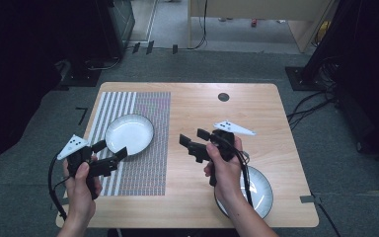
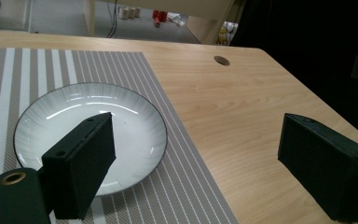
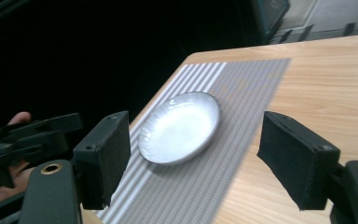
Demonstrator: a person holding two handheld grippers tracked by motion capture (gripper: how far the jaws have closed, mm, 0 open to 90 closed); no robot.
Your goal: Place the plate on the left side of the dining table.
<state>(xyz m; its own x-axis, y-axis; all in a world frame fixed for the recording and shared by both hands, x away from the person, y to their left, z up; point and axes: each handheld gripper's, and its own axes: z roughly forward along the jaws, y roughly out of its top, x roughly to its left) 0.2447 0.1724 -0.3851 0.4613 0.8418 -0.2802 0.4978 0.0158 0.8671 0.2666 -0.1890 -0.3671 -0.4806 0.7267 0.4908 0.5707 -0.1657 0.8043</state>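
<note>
A light wooden table (image 1: pixel 202 113) with a round cable hole (image 1: pixel 223 97) near its far edge is seen from above, standing on grey carpet. Over its left part a striped placemat (image 1: pixel 145 163) is laid, pale broad stripes on its left half and a fine weave on its right. On the far part of that mat a white plate with a dark rim (image 1: pixel 129 134) is set, flat and bare. A second plate (image 1: pixel 261 190) of the same kind is placed on the bare wood at the near right corner, partly covered by the person's right forearm. The left gripper (image 1: pixel 111 150) is held above the near left edge of the mat, just beside the white plate and on its near-left side; its jaws are spread wide with nothing between them, and in the left gripper view the plate (image 2: pixel 135 135) is seen below and beyond the left jaw, untouched. The right gripper (image 1: pixel 191 139) is held above the middle of the table, to the right of the mat, its jaws pointed toward the white plate and set well apart from it; they too are parted and nothing is held. In the right gripper view the plate (image 3: pixel 179 128) is framed between the two jaws, farther off.
</note>
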